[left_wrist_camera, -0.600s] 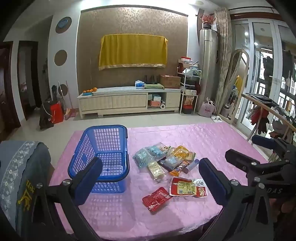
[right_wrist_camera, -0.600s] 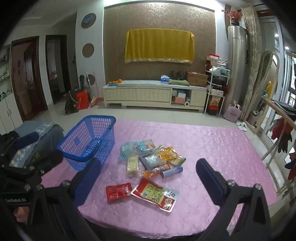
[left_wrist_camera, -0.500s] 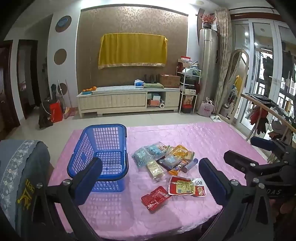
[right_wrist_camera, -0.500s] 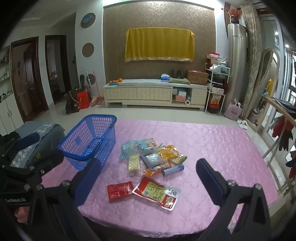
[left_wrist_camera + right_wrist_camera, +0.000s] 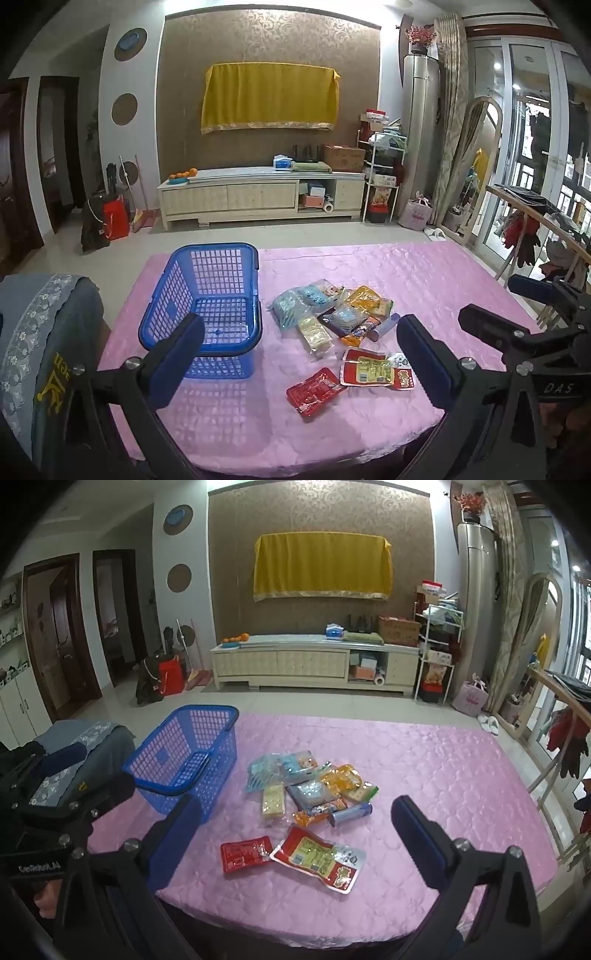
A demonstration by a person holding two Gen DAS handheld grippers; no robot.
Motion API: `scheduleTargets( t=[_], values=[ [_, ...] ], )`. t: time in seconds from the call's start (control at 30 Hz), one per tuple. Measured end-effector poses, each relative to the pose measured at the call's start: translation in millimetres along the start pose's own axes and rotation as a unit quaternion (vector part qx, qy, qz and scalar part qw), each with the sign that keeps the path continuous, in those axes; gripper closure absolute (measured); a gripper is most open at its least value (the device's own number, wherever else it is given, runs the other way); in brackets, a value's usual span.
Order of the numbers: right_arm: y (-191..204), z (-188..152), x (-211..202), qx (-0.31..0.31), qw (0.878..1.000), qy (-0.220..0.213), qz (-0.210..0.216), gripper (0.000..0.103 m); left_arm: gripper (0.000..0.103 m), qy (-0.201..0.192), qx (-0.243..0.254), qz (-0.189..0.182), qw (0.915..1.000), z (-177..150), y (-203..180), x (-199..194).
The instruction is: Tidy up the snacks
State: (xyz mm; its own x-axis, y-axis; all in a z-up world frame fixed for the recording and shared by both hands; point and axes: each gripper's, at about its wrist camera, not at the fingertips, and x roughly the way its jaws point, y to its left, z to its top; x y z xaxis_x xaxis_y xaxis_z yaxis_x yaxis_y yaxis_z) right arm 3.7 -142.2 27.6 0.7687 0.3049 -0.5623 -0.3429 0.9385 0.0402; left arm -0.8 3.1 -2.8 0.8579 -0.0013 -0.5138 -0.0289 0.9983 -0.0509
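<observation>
Snacks lie beyond both open tools.

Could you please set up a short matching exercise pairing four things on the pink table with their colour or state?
Things:
1. basket
2. flat packet nearest the table's front edge
3. left gripper
4. small tube beside the snack pile

Descriptions:
A. red
B. blue, nothing in it
C. lying on its side
D. jaws wide open, holding nothing

Pairs: 1-B, 2-A, 3-D, 4-C
</observation>
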Motion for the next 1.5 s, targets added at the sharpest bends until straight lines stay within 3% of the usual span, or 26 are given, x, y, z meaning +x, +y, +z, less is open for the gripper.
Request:
scheduleTargets(
  t=[1.5],
  values=[
    [0.3, -2.6, 6.0, -0.004, 0.999, 0.027, 0.015, 0.0, 0.0, 0.012, -0.002, -0.002, 0.9999, -2.9, 3.1, -0.5]
  ],
)
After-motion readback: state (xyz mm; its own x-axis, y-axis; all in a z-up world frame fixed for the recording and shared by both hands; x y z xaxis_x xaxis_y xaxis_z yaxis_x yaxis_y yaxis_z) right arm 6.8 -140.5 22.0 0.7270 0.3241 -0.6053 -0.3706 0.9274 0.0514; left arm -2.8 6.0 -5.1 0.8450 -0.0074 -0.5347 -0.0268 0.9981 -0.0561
